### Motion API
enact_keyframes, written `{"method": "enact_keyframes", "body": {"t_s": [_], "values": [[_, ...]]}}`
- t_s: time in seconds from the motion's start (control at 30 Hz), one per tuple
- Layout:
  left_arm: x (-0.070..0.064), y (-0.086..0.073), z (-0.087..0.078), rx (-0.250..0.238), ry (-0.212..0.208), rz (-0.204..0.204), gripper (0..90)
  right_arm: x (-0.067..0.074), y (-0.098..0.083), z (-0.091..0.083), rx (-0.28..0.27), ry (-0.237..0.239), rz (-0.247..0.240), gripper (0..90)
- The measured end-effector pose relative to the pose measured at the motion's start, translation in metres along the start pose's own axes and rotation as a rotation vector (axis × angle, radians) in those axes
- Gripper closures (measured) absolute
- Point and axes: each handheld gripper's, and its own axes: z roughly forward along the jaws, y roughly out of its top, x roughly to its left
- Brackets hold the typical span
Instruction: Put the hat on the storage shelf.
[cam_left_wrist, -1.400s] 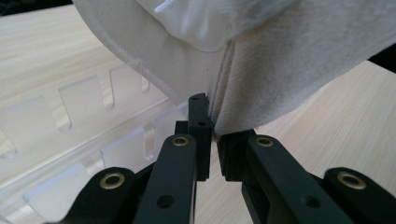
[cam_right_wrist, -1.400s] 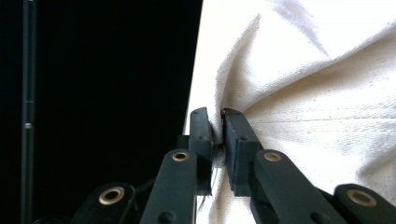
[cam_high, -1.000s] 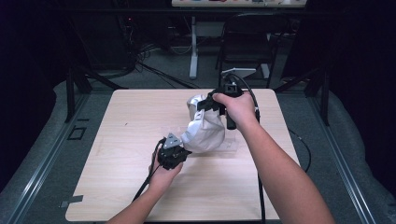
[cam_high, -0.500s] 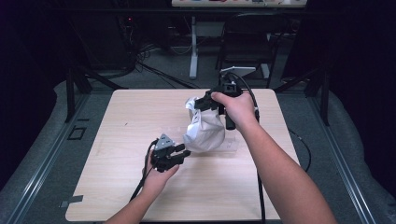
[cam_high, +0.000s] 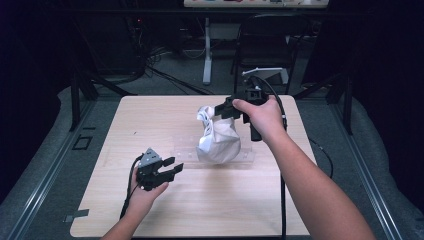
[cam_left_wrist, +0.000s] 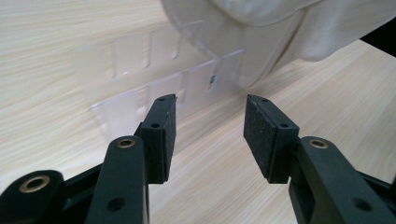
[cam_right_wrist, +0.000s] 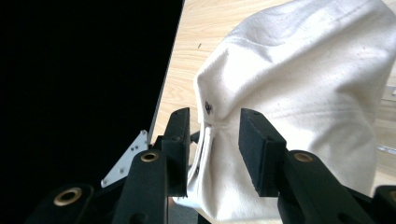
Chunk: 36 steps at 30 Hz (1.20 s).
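My right gripper (cam_high: 220, 111) pinches the cloth bag (cam_high: 218, 140) at its top seam, lifting it over the clear plastic tray (cam_left_wrist: 154, 74) (bagging looks unfinished), while my left gripper (cam_high: 172, 170) waits spread, empty.

The worktop (cam_high: 125, 130) lies bare along its left and near edges; a cloth bag (cam_high: 220, 142) and clear tray (cam_high: 187, 152) block the middle, toward the right edge.
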Motion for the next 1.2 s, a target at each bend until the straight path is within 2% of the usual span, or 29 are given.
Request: {"method": "enact_keyframes", "body": {"t_s": [0.1, 0.2, 0.23, 0.37, 0.4, 0.47, 0.53, 0.57, 0.6, 0.63, 0.67, 0.7, 0.73, 0.8, 0.83, 0.87, 0.97, 1.03, 1.07, 1.1, 1.2], "values": [[0.009, -0.01, -0.005, 0.029, 0.018, -0.01, 53.7, -0.005, -0.006, -0.01, -0.009, -0.012, -0.025, 62.9], [0.012, -0.014, -0.006, 0.039, 0.024, -0.011, 52.9, -0.011, -0.012, -0.015, -0.022, -0.031, -0.022, 62.3], [0.015, -0.017, -0.008, 0.049, 0.033, -0.012, 52.7, -0.015, -0.015, -0.018, -0.017, -0.038, -0.034, 62.1], [0.019, -0.02, -0.012, 0.055, 0.035, -0.025, 52.4, -0.029, -0.026, -0.025, -0.025, -0.045, -0.032, 59.9], [0.02, -0.022, -0.013, 0.049, 0.038, -0.033, 52.4, -0.029, -0.026, -0.025, -0.025, -0.045, -0.032, 59.9], [0.022, -0.023, -0.014, 0.047, 0.04, -0.04, 52.3, -0.04, -0.036, -0.032, -0.045, -0.058, -0.051, 57.8], [0.024, -0.024, -0.013, 0.045, 0.042, -0.043, 52.3, -0.044, -0.04, -0.033, -0.058, -0.062, -0.054, 56.9], [0.025, -0.025, -0.012, 0.051, 0.045, -0.037, 52.3, -0.054, -0.05, -0.036, -0.075, -0.068, -0.072, 55.1], [0.025, -0.025, -0.012, 0.051, 0.045, -0.037, 52.3, -0.054, -0.05, -0.036, -0.075, -0.068, -0.072, 55.1], [0.025, -0.026, -0.01, 0.061, 0.049, -0.027, 52.3, -0.063, -0.059, -0.037, -0.083, -0.087, -0.084, 54.0], [0.025, -0.026, -0.01, 0.061, 0.049, -0.027, 52.3, -0.063, -0.059, -0.037, -0.083, -0.087, -0.084, 54.0], [0.026, -0.026, -0.01, 0.065, 0.05, -0.02, 52.3, -0.07, -0.066, -0.039, -0.094, -0.115, -0.107, 53.4], [0.026, -0.027, -0.01, 0.063, 0.049, -0.024, 52.3, -0.07, -0.066, -0.039, -0.094, -0.115, -0.107, 53.4], [0.026, -0.027, -0.009, 0.063, 0.053, -0.035, 52.3, -0.079, -0.073, -0.038, -0.107, -0.136, -0.115, 52.6], [0.028, -0.028, -0.009, 0.065, 0.053, -0.035, 52.3, -0.09, -0.081, -0.034, -0.108, -0.152, -0.121, 52.4], [0.028, -0.028, -0.009, 0.065, 0.053, -0.035, 52.3, -0.09, -0.081, -0.034, -0.108, -0.152, -0.121, 52.4], [0.028, -0.029, -0.008, 0.061, 0.059, -0.044, 52.2, -0.102, -0.091, -0.029, -0.109, -0.149, -0.123, 52.4], [0.029, -0.03, -0.008, 0.062, 0.062, -0.032, 52.1, -0.112, -0.102, -0.022, -0.122, -0.151, -0.131, 52.5], [0.029, -0.03, -0.008, 0.062, 0.062, -0.032, 52.1, -0.112, -0.102, -0.022, -0.122, -0.151, -0.131, 52.5], [0.029, -0.03, -0.007, 0.066, 0.065, -0.029, 52.1, -0.12, -0.11, -0.015, -0.121, -0.155, -0.146, 53.0], [0.029, -0.03, -0.007, 0.066, 0.065, -0.021, 52.2, -0.126, -0.118, -0.009, -0.102, -0.158, -0.135, 54.0]]}}
